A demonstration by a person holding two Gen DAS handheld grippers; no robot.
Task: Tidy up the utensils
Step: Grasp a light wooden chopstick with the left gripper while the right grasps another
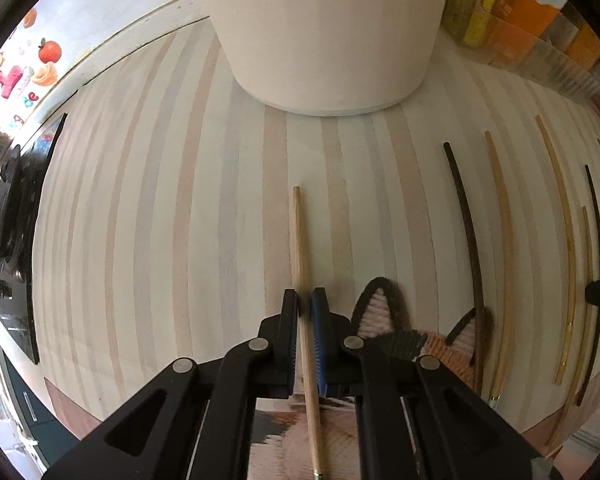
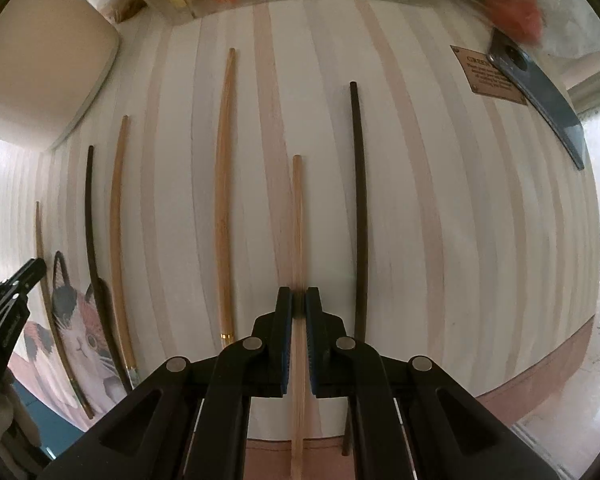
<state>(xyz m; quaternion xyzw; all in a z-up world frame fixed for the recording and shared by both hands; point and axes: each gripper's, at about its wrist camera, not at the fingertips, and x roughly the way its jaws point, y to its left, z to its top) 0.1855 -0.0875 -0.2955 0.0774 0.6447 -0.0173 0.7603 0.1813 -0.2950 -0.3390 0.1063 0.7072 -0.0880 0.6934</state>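
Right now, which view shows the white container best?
The left wrist view: the white container fills the top centre, with its base resting on the striped table in view. The right wrist view catches only one blurred side of it at the upper left edge.

Six chopsticks show in the right wrist view: four pale wooden chopsticks (image 2: 224, 200), spread from the far left edge to the centre, and two dark chopsticks (image 2: 358, 200), one left of centre and one right of centre. There is one white container (image 2: 40, 60) at the upper left, one phone (image 2: 540, 92) and one brown label (image 2: 486, 72) at the upper right, and one cat-print mat (image 2: 80, 340) at the lower left. The grippers number two, the left gripper (image 1: 304, 300) and the right gripper (image 2: 299, 300), each at the bottom centre of its own view.
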